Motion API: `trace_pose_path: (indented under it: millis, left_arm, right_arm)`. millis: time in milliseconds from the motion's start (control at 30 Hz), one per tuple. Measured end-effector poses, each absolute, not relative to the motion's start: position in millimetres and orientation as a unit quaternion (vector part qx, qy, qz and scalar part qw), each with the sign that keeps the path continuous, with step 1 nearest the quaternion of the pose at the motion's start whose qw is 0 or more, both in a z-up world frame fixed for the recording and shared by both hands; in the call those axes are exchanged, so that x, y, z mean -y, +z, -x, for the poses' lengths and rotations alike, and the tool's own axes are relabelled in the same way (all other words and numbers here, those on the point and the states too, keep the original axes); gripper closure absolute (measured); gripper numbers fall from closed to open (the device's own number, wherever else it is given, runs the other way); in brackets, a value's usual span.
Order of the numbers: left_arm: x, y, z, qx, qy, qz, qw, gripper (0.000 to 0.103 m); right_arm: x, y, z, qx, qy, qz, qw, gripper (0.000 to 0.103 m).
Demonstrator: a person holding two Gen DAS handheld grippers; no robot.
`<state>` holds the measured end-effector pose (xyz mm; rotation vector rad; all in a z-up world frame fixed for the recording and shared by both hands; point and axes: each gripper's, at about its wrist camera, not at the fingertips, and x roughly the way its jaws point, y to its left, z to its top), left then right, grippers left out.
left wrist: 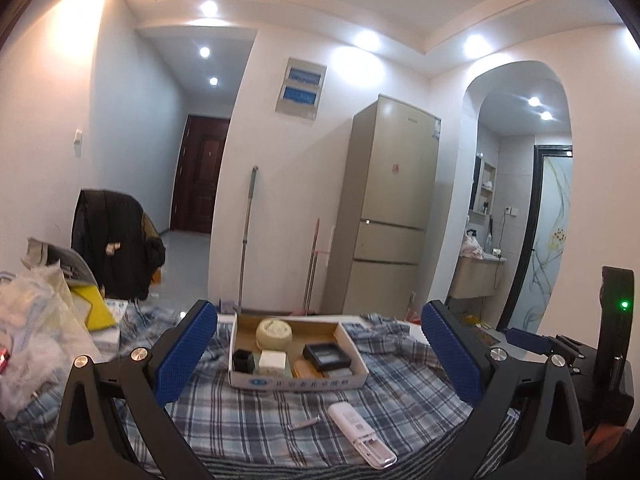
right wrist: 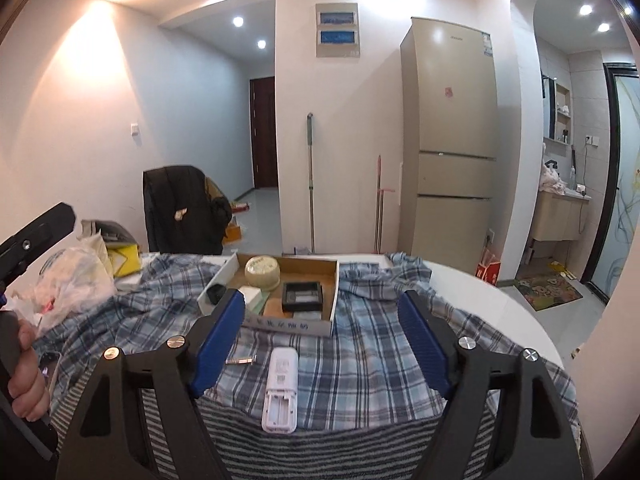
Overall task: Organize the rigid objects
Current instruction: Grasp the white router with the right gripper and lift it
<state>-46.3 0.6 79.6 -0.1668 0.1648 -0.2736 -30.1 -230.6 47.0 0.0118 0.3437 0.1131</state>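
A shallow cardboard box [left wrist: 240, 334] [right wrist: 335, 300] sits on the plaid cloth and holds a round cream tin [left wrist: 274, 332] [right wrist: 262, 272], a black square tray [left wrist: 326, 354] [right wrist: 302, 294], a white cube [left wrist: 273, 360] and a small black box [left wrist: 244, 360]. In front of it lie a white remote [left wrist: 362, 436] [right wrist: 280, 392], its battery bay uncovered, and a metal nail clipper [left wrist: 304, 424] [right wrist: 240, 360]. My left gripper [left wrist: 320, 348] is open wide, framing the box from above the cloth. My right gripper [right wrist: 322, 344] is open over the remote, with its pads clear of it.
Plastic bags [right wrist: 76, 280] and a yellow item [left wrist: 94, 304] crowd the table's left side. A dark jacket hangs on a chair [right wrist: 180, 208] behind. The white table edge [right wrist: 500, 304] curves off right. A fridge [right wrist: 452, 136] and mops stand at the far wall.
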Motion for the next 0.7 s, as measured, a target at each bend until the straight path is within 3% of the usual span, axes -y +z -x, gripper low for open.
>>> trace_pose_path:
  millis: [467,700]
  left_arm:
    - [5,47,11,-0.141,-0.114,0.074,0.981,0.0]
    - [-1,17,-13,-0.167,-0.098,0.077,0.978,0.0]
  right_arm:
    - [234,15,-4,-0.239,0.041,-0.018,0.97,0.025]
    - [217,-10,-31,-0.289,0.055,-0.005,0.956,0.034]
